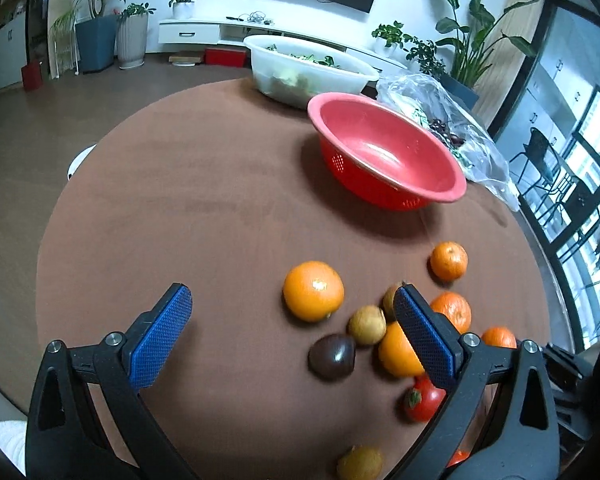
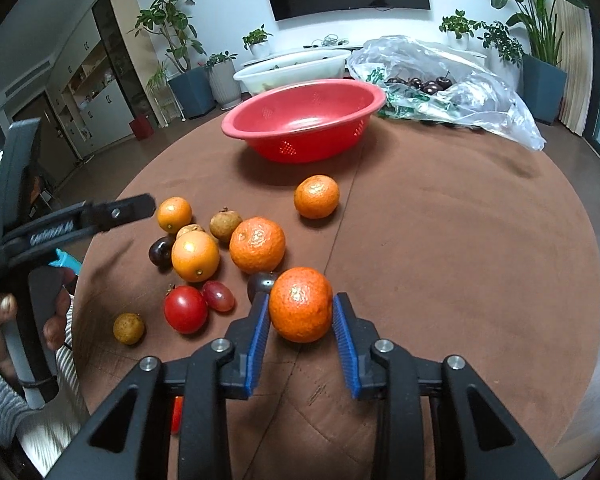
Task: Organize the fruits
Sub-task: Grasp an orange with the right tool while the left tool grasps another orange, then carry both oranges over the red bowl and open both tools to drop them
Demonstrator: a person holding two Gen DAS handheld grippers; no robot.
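1. Right wrist view: your right gripper is clamped on a tangerine, its pads squeezing both sides, likely to carry it.
2. Your left gripper gapes wide and empty over the loose fruit.
3. The red colander beyond holds nothing; the plastic bag holds dark cherries.

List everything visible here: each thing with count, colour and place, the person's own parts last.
oranges and mandarins: five, orange, front of table; one in the right gripper
longans: three, tan, among the fruit
dark plums: two, purple-black
tomato: one, red
grape: one, reddish
red colander: one, empty, mid-table
white basin: one, holding greens, behind it
plastic bag: one, clear, with dark cherries, far right
table: brown cloth
left gripper: open, above fruit
right gripper: shut on a mandarin
hand: grey sleeve
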